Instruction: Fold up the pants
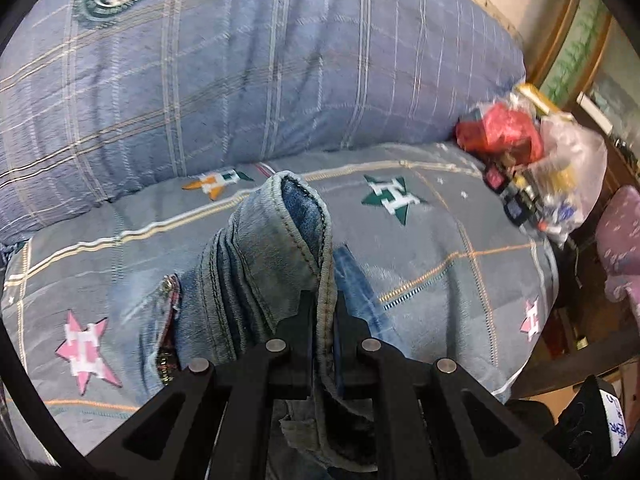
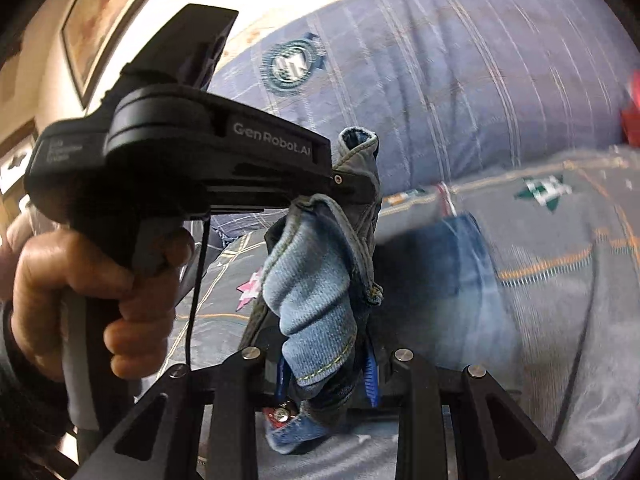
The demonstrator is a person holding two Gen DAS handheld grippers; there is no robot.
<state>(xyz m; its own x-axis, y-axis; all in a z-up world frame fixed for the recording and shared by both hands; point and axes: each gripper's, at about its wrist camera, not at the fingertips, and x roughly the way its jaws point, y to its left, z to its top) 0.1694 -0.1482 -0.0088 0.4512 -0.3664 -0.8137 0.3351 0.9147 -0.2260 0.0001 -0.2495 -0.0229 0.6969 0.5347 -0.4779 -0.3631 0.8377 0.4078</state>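
Observation:
Light blue denim pants hang bunched over a bed with a star-patterned cover. In the left wrist view my left gripper is shut on a stitched denim edge that runs up between its black fingers. In the right wrist view my right gripper is shut on a thick wad of the same pants, with blue pads at both sides of the cloth. The left gripper's body, held by a hand, sits just left of the right one and grips the denim higher up.
A big blue plaid pillow or rolled quilt lies along the back of the bed. A clear plastic bag with red and yellow items sits at the bed's right end. Beyond it are a pink chair and wooden furniture. A framed picture hangs on the wall.

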